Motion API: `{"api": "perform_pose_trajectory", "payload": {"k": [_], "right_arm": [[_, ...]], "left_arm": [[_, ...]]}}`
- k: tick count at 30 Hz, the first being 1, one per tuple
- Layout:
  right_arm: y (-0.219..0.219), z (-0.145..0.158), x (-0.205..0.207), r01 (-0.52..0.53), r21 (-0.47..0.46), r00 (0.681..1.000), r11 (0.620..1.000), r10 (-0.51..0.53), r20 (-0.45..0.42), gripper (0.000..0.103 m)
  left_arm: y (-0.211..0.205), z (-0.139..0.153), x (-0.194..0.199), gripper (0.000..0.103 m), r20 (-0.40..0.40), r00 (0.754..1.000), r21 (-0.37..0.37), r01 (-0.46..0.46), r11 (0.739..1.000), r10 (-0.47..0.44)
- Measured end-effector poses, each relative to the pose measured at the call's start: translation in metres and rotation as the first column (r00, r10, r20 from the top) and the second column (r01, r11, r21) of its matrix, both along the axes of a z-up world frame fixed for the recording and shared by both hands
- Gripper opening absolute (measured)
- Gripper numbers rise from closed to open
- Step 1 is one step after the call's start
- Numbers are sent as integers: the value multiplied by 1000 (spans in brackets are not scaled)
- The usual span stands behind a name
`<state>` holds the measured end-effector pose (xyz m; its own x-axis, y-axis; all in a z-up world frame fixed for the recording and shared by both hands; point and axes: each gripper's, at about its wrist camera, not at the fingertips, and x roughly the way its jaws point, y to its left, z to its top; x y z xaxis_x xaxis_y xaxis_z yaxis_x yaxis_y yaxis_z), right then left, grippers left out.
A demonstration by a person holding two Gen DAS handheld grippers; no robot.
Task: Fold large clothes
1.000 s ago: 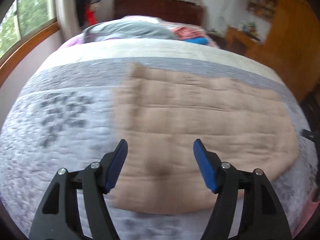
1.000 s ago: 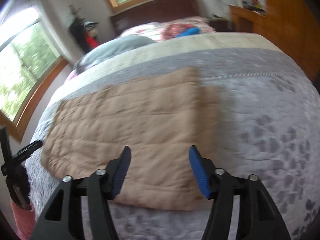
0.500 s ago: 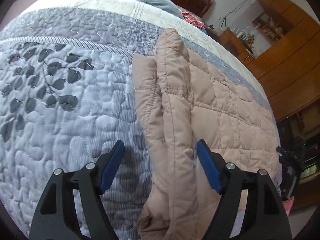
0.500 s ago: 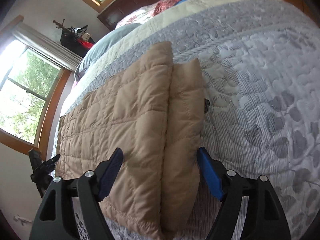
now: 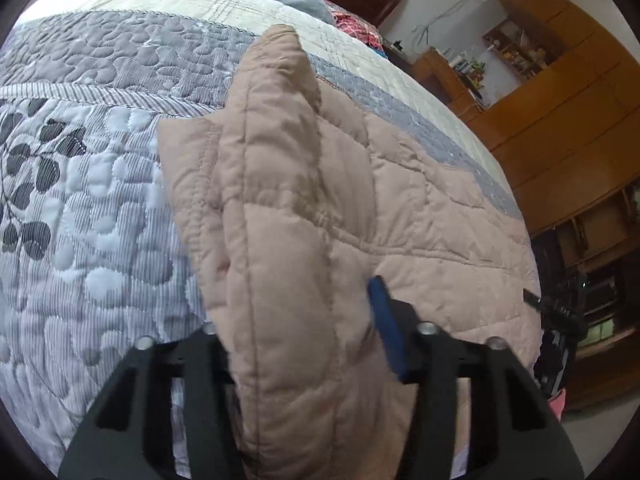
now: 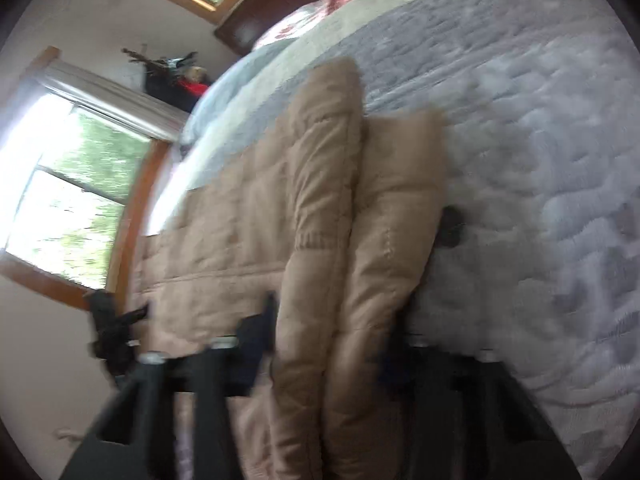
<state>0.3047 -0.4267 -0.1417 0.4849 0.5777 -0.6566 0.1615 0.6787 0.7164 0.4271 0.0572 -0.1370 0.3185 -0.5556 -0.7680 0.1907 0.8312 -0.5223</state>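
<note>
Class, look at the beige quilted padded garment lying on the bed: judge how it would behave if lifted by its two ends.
The beige quilted padded garment would probably sag in the middle, since its puffy panels already bend and crease. It looks light for its bulk, being soft stuffed padding. Its smooth shell may slip, though the left gripper and right gripper each have a thick fold between their pads.

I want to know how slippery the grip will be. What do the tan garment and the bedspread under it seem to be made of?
Tan garment: looks like a padded, quilted jacket with a smooth, faintly shiny woven shell, probably synthetic; stitched lines divide puffy panels. Bedspread: matte quilted fabric, likely cotton or a blend, with fine printed stripes, pebble stitching and dark leaf shapes.
</note>
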Motion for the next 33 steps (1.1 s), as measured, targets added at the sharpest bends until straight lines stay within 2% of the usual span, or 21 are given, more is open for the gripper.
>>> {"api": "perform_pose_trajectory", "payload": {"k": [3,6,8,14,19,25,28,33], "right_arm": [[6,12,-3,-13,-32,999,999,14,36,18],[12,33,-11,-16,-40,997,999,19,73,16],[15,49,-18,-30,-39,994,999,34,100,16],[38,101,-57,-93,-115,977,989,113,179,16],[57,124,-97,-139,-148,965,979,167,201,16],[72,107,-137,-183,-143,967,973,205,154,16],[74,85,-147,-191,-153,973,970,208,103,16],[65,46,-151,-173,-105,983,979,178,47,18]], "left_arm": [[-2,10,-9,20,22,1000,-31,-20,999,20],[-2,31,-20,16,62,997,-48,-38,998,41],[-3,48,-32,15,95,995,-49,-35,998,40],[7,93,-87,14,177,984,-41,-17,999,24],[30,110,-133,14,202,979,-28,-20,999,26],[55,93,-182,15,170,985,20,-17,1000,14],[62,69,-190,16,140,990,68,-18,997,9],[76,30,-189,24,100,995,76,-31,997,24]]}}
